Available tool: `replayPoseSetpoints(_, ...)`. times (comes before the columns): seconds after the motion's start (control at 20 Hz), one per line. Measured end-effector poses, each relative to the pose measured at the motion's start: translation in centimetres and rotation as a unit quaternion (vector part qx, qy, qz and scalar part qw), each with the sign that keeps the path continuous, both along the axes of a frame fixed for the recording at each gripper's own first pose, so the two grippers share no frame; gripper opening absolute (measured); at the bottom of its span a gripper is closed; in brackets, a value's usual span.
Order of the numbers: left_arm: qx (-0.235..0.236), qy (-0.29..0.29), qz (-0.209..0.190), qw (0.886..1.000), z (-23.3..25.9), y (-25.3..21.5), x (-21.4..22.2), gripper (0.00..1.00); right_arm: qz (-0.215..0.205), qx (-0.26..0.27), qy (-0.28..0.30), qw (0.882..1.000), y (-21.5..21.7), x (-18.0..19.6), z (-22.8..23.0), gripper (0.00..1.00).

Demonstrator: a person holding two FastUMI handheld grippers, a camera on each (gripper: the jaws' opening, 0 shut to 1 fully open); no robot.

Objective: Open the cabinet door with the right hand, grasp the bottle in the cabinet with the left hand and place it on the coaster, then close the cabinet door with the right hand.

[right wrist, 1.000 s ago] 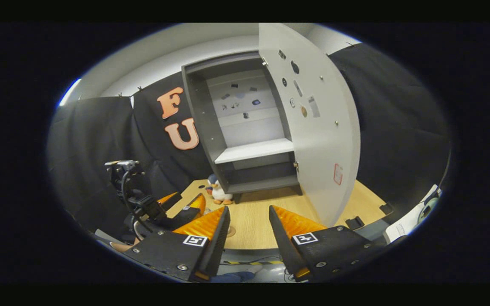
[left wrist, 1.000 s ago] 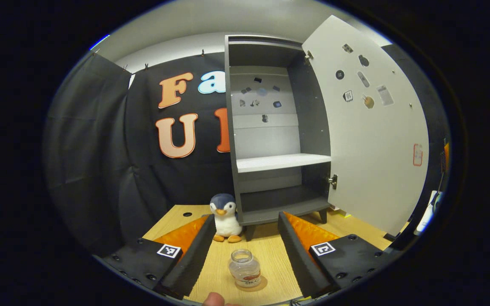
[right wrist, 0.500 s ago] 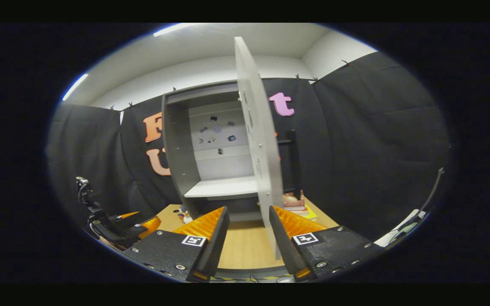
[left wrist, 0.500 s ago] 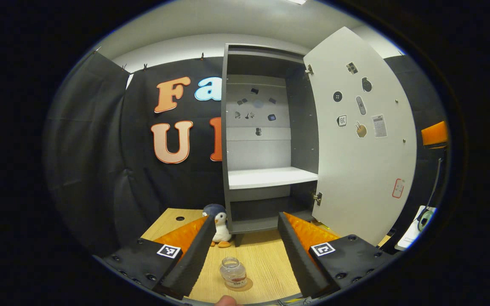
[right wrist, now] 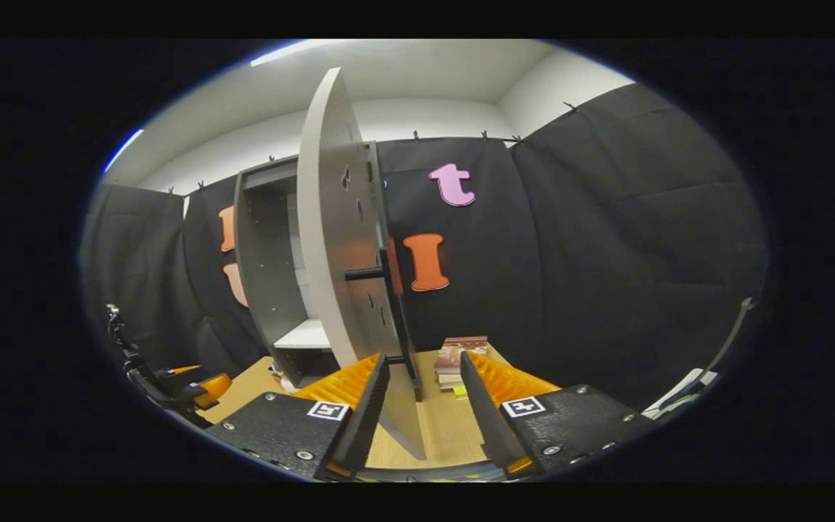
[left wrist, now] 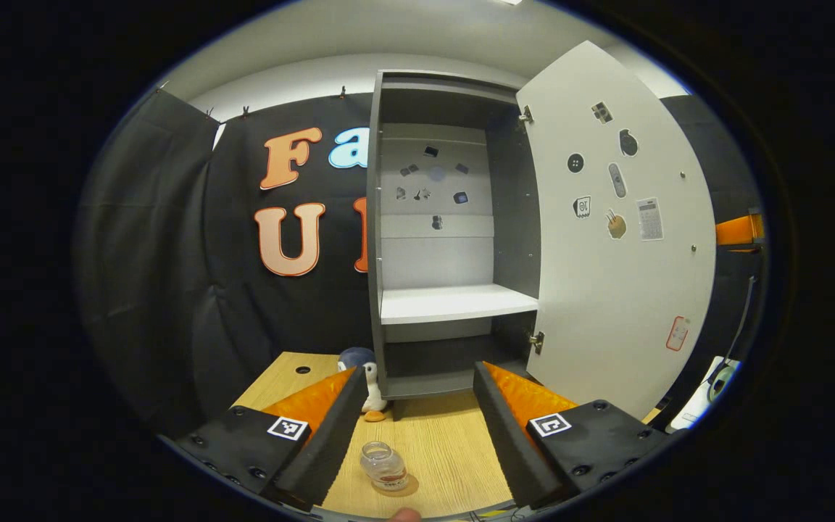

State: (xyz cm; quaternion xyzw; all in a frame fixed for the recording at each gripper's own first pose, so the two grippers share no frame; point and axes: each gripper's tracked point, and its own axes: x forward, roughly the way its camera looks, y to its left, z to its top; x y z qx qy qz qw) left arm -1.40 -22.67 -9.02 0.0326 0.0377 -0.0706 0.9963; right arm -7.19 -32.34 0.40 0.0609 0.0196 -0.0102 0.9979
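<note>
A small clear bottle (left wrist: 383, 466) stands upright on a round brown coaster (left wrist: 404, 486) on the wooden table, low between my left gripper's fingers. My left gripper (left wrist: 416, 371) is open and holds nothing; the bottle stands free, apart from both fingers. The grey cabinet (left wrist: 446, 217) is open, its pale door (left wrist: 613, 275) swung out to the right. In the right gripper view the door (right wrist: 330, 246) is seen almost edge-on, with its black bar handle (right wrist: 397, 319) on the outer face. My right gripper (right wrist: 423, 357) is open, and the door's lower edge lies between its fingers.
A plush penguin (left wrist: 368, 380) sits by the cabinet's left front leg. A stack of books (right wrist: 459, 354) lies on the table to the right of the cabinet. The left gripper (right wrist: 171, 380) shows low at the left in the right gripper view. A fingertip (left wrist: 406, 515) pokes in at the bottom edge.
My left gripper has drawn back from the bottle, which stays on the coaster. My right gripper has swung from the door's inner side round its edge to the handle side.
</note>
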Motion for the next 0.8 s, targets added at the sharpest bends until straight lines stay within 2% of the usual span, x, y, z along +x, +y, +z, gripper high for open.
replayPoseSetpoints(0.25, 0.01, -0.004, 0.012, 1.0, 0.3, 1.5, -0.4, 0.96, -0.004, -0.011, -0.002, 1.0, 0.6, 0.7, -0.3, 0.63)
replayPoseSetpoints(0.4, 0.002, 0.006, 0.023, 1.0, -0.1, 2.6, -0.1, 0.95, 0.0, -0.042, -0.002, 0.999, 2.0, 0.6, -0.4, 0.63)
replayPoseSetpoints(0.8, 0.003, 0.009, 0.027, 1.0, -0.4, 4.1, 1.1, 0.95, 0.09, -0.022, -0.004, 0.996, 10.8, 1.9, -0.7, 0.63)
